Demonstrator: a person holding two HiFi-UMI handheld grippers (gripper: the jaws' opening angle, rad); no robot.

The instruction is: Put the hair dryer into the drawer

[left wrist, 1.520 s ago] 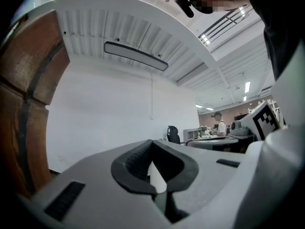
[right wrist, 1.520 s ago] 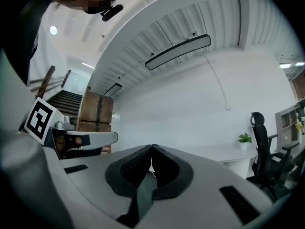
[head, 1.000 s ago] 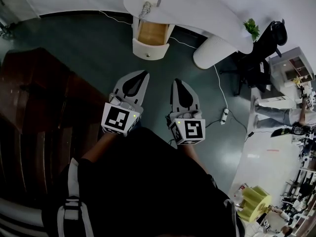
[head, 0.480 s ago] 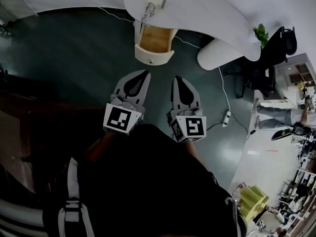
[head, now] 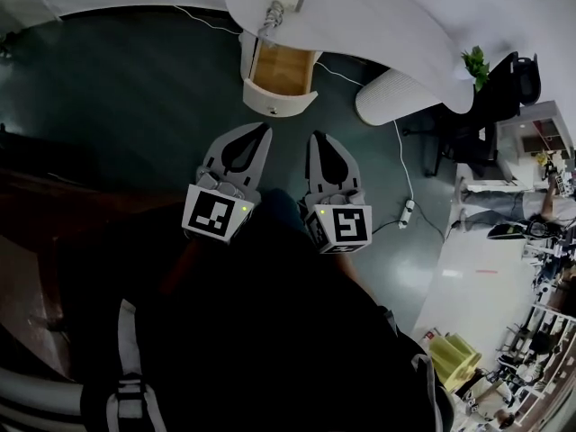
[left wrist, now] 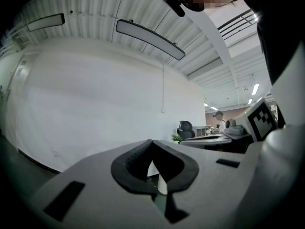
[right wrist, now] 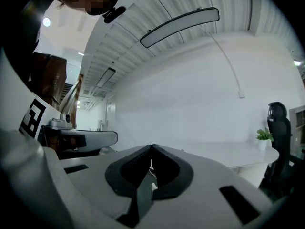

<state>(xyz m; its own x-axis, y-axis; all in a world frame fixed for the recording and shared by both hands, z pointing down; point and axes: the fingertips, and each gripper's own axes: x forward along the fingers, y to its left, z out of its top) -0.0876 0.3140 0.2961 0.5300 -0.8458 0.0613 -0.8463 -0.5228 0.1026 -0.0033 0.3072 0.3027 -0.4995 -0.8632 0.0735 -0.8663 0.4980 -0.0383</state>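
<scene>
Well short of the desk (head: 378, 16), the left gripper (head: 262, 130) and right gripper (head: 316, 137) are closed and empty, so the approach seems in hand, and next one must open at the hair dryer (head: 273, 13) above the open drawer (head: 280, 67).

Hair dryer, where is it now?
Head view, top centre: the hair dryer lies at the edge of the white desk, just above the open drawer.

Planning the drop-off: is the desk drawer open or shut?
Open: the drawer juts out from the white desk, wooden inside showing.
</scene>
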